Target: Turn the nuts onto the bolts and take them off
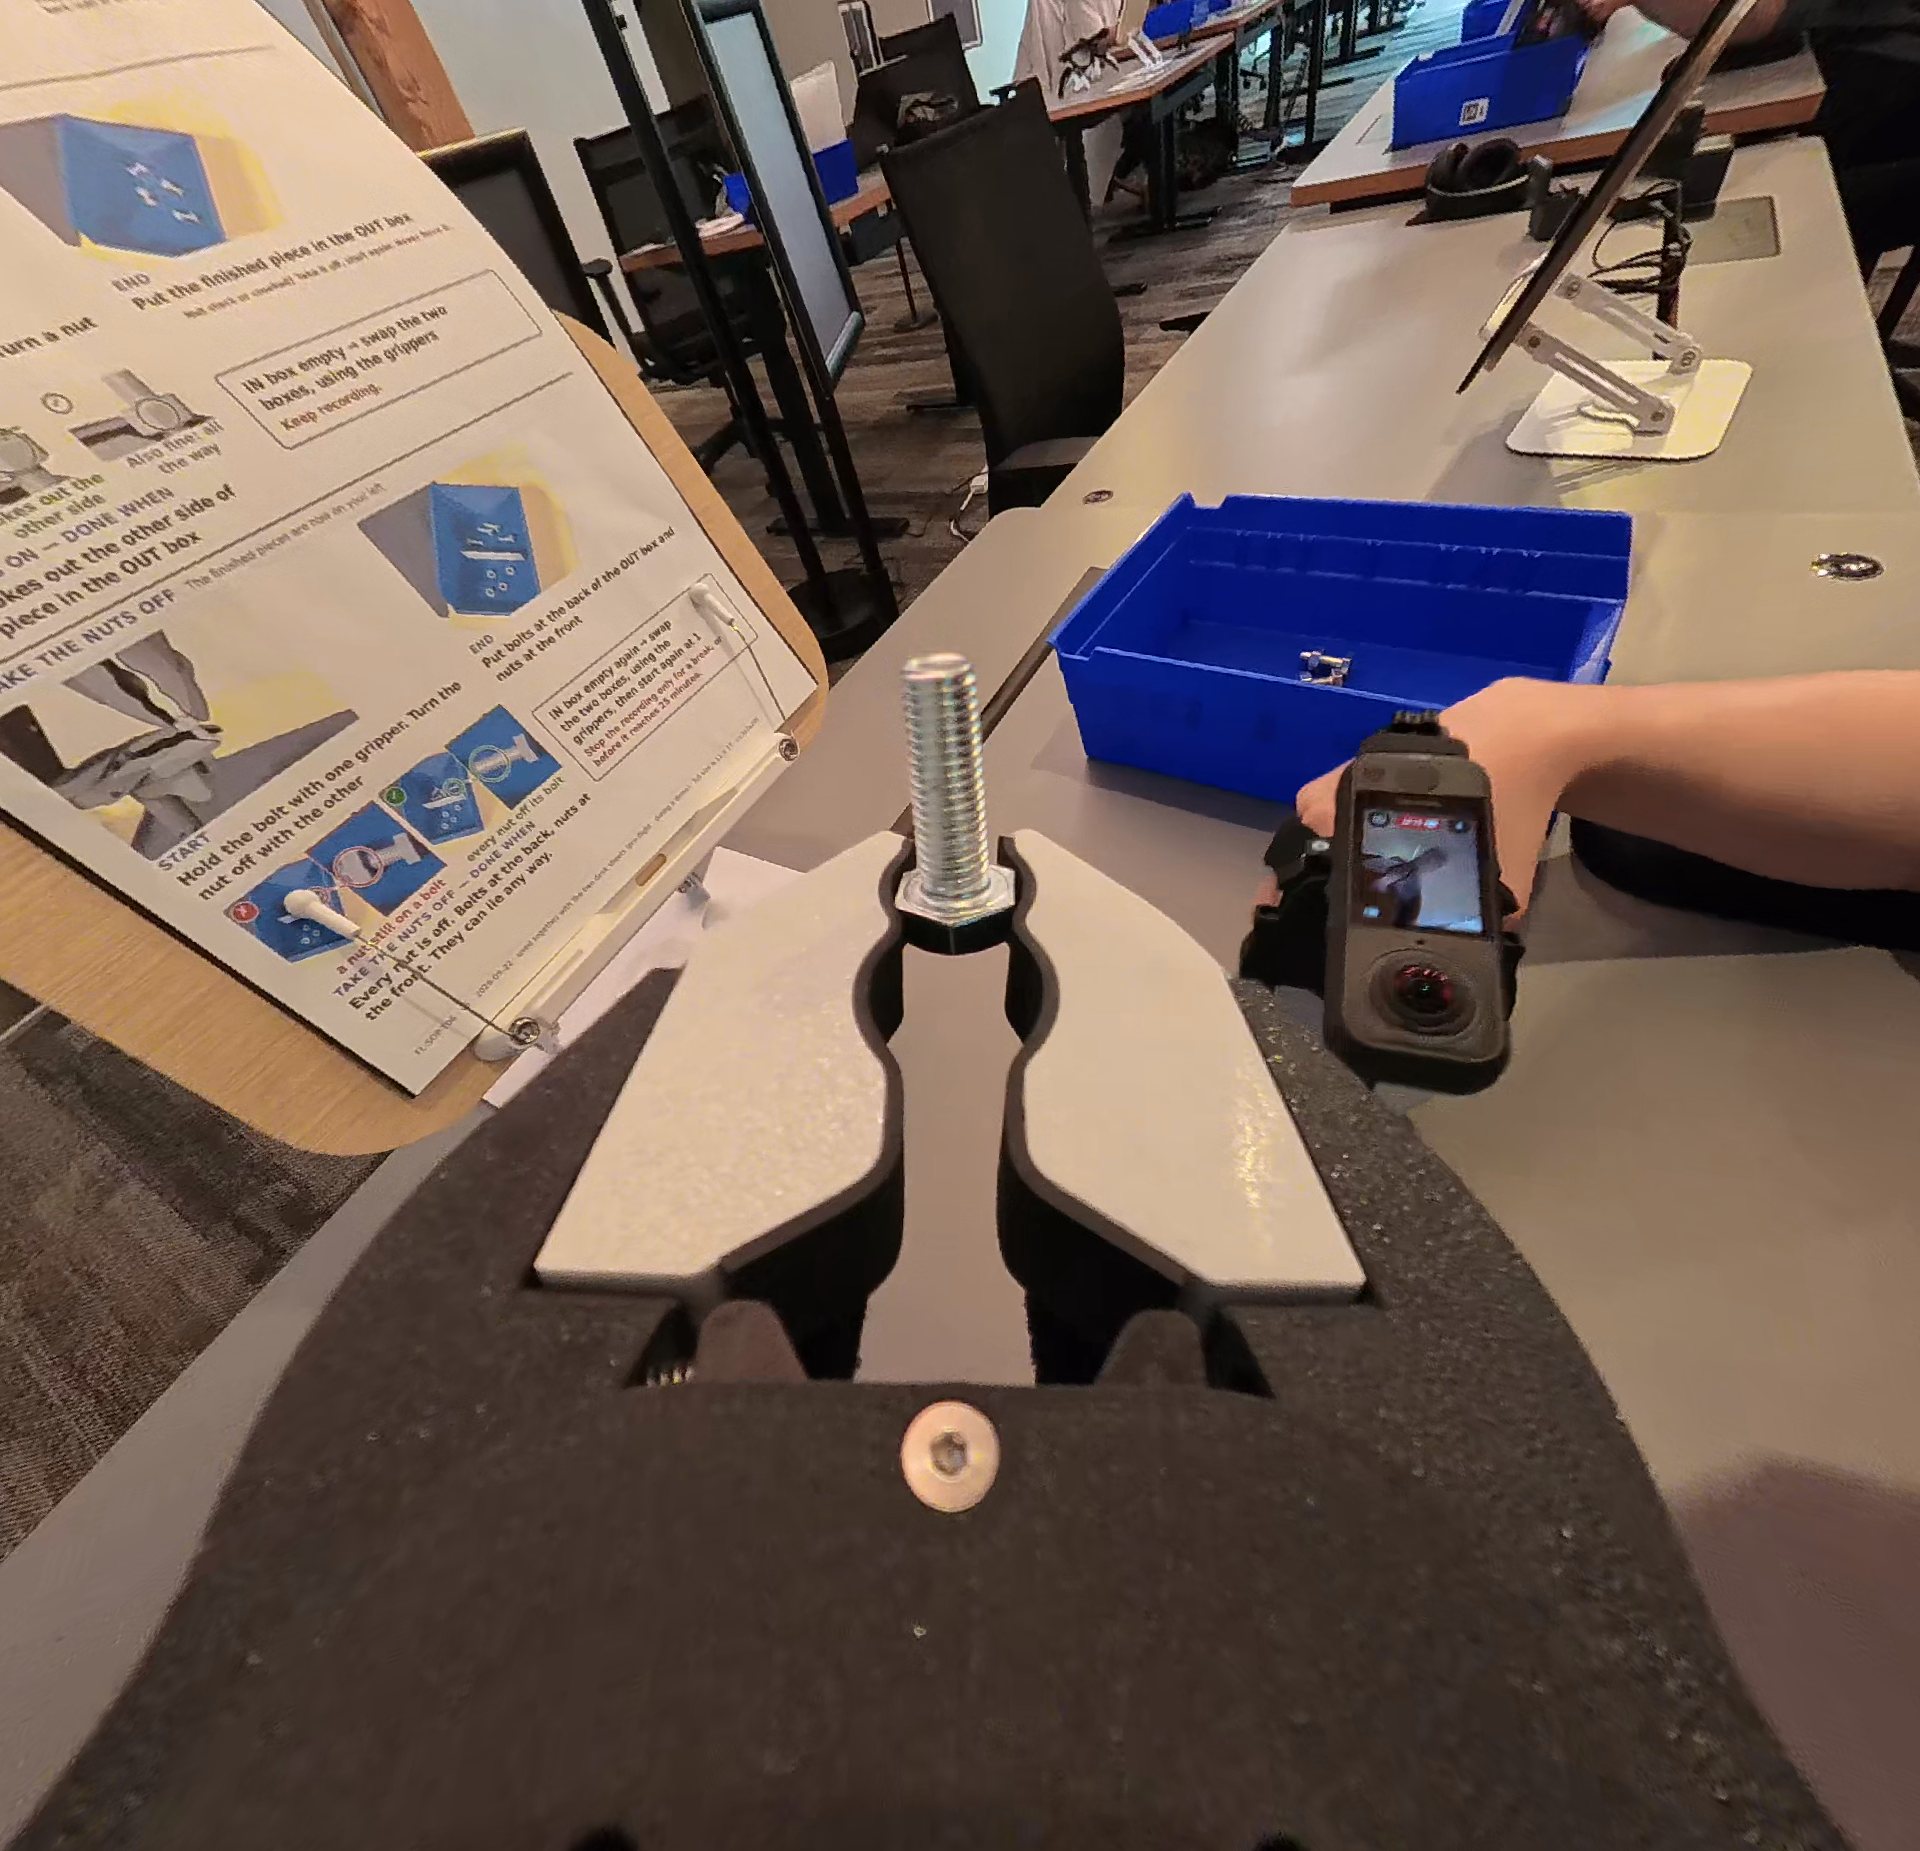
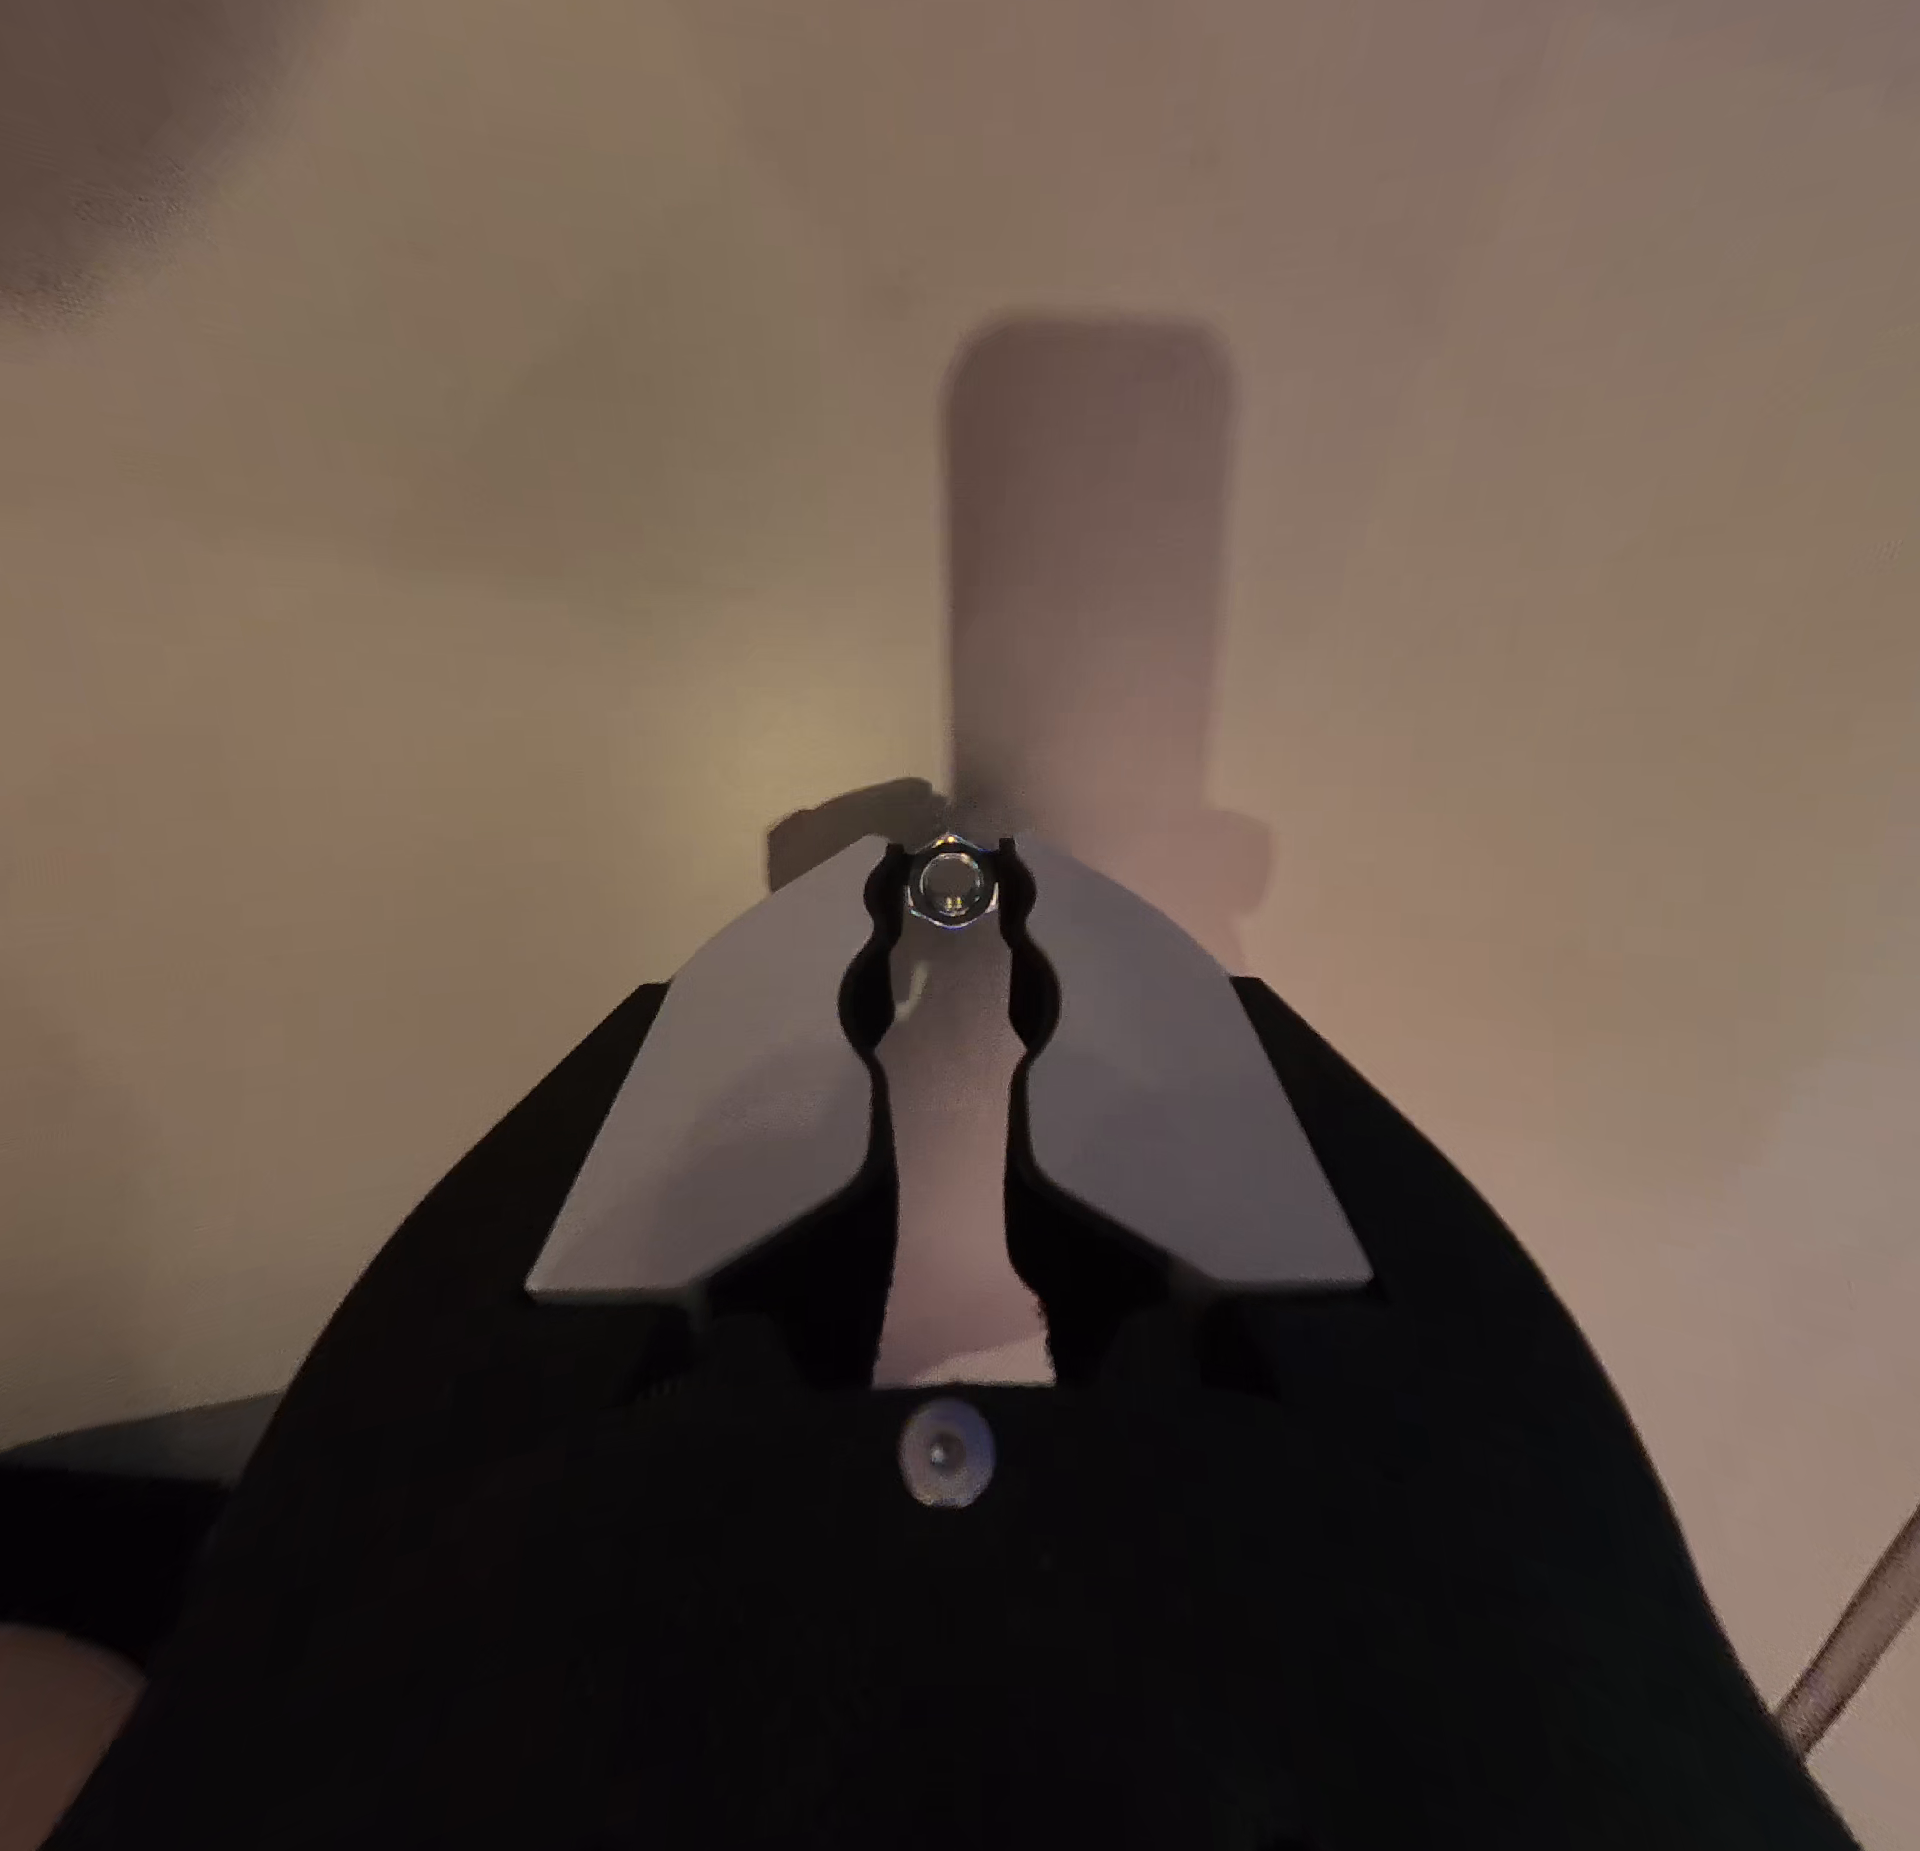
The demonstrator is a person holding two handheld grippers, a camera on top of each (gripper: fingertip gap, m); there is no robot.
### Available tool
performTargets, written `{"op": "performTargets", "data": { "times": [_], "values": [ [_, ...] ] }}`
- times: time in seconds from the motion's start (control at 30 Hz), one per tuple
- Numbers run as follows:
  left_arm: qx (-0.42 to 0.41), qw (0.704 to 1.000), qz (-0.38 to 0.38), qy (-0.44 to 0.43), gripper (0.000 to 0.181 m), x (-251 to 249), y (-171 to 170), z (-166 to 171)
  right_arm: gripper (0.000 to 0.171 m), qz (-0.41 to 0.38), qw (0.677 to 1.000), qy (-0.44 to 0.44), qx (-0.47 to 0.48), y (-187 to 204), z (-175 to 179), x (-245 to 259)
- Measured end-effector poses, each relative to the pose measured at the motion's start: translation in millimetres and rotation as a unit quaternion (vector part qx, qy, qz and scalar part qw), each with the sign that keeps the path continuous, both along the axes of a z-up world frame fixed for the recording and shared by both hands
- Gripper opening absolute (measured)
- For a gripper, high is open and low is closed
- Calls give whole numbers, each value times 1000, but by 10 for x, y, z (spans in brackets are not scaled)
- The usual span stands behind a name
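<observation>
Zinc-bright steel catches the eye first: a threaded silver hex-head bolt (image 1: pixel 941 773) stands in the left gripper (image 1: pixel 952 892), whose pale grey fingers are clenched on the hexagonal head so the shank points away from the camera, along the line of the fingers and up. No nut is on the thread that shows. To its left leans a printed instruction sheet on a rounded wooden board (image 1: pixel 717 554). To its right, on the grey table (image 1: pixel 1299 419), sits a blue plastic bin (image 1: pixel 1143 648) with one small metal piece lying on its floor, too small to tell whether it is a bolt, a nut or both. Just in front of the bin a person's hand (image 1: pixel 1507 762) holds the right gripper low over the table, only its black camera unit (image 1: pixel 1423 918) facing this way.

In the right wrist view the right gripper (image 2: pixel 950 887) is closed on a small silver hex nut (image 2: pixel 950 889), pinched by its flats at the very fingertips, its bore open toward the lens; the background there is a dim blur.

The coming step is likely starting the nut on the bolt. What matters is axis: the nut's bore lies across the right gripper's fingers, so that gripper must travel leftward and up to the bolt's free tip and line the bore up with the shank before any turning. Misalignment risks cross-threading.
</observation>
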State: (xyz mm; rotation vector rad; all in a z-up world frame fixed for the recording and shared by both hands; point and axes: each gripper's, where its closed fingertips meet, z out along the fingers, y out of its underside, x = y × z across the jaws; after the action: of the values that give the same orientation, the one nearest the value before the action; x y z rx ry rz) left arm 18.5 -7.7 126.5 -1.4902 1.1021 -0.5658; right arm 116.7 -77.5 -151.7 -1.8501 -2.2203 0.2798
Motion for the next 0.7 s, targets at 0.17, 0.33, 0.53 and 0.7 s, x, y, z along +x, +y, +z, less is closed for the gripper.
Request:
{"op": "performTargets", "data": {
  "times": [0.17, 0.33, 0.53, 0.7],
  "values": [
    [-15, 1000, -14, 14, 14, 188, 47, -134, 18, 8, 986, 159, 42, -43, 879, -64],
    [-17, 995, -75, 65, 14, 753, -55, -465, 18, -55, 919, 382, 86, 22, 2048, 117],
    [8, 980, -126, 151, 14, 1279, -287, -895, 18, -90, 876, 465, 94, 110, 2441, 306],
    [14, 972, -141, 187, 14, 1340, -343, -1052, 18, -76, 885, 449, 93, 114, 2351, 302]
  ]
}}
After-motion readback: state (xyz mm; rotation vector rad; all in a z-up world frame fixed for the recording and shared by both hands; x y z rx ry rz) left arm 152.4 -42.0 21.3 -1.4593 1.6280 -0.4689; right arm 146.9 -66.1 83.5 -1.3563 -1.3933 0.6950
